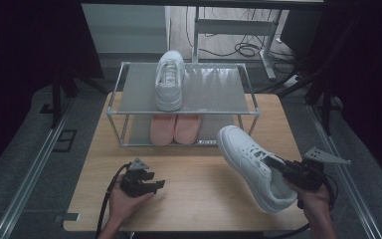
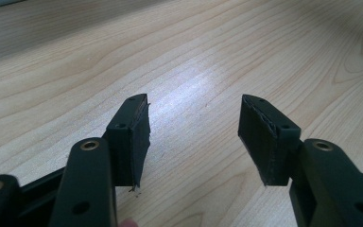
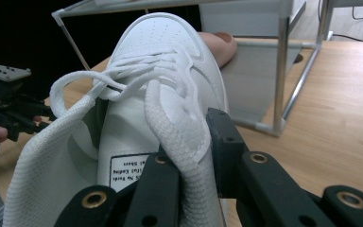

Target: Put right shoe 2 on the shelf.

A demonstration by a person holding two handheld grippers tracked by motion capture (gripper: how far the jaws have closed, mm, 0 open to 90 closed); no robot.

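Observation:
My right gripper point(image 1: 280, 167) is shut on the side wall of a white sneaker point(image 1: 251, 162), held tilted above the table's right front with its toe towards the rack. In the right gripper view the jaws point(image 3: 194, 142) pinch the sneaker's point(image 3: 156, 71) mesh collar beside the tongue, and the laces hang loose. A matching white sneaker point(image 1: 169, 79) stands on the top shelf of the metal shoe rack point(image 1: 124, 74). My left gripper point(image 1: 151, 182) rests low over the wooden table point(image 1: 199, 204) at the front left. Its jaws point(image 2: 194, 127) stand open with bare wood point(image 2: 217, 47) between them.
A pair of pink shoes point(image 1: 174, 128) sits on the rack's lower shelf; one pink toe point(image 3: 220, 45) peeks past the sneaker. A rack post point(image 3: 281, 71) stands close ahead on the right. To the right of the white sneaker the top shelf lies bare. Dark curtains flank the table.

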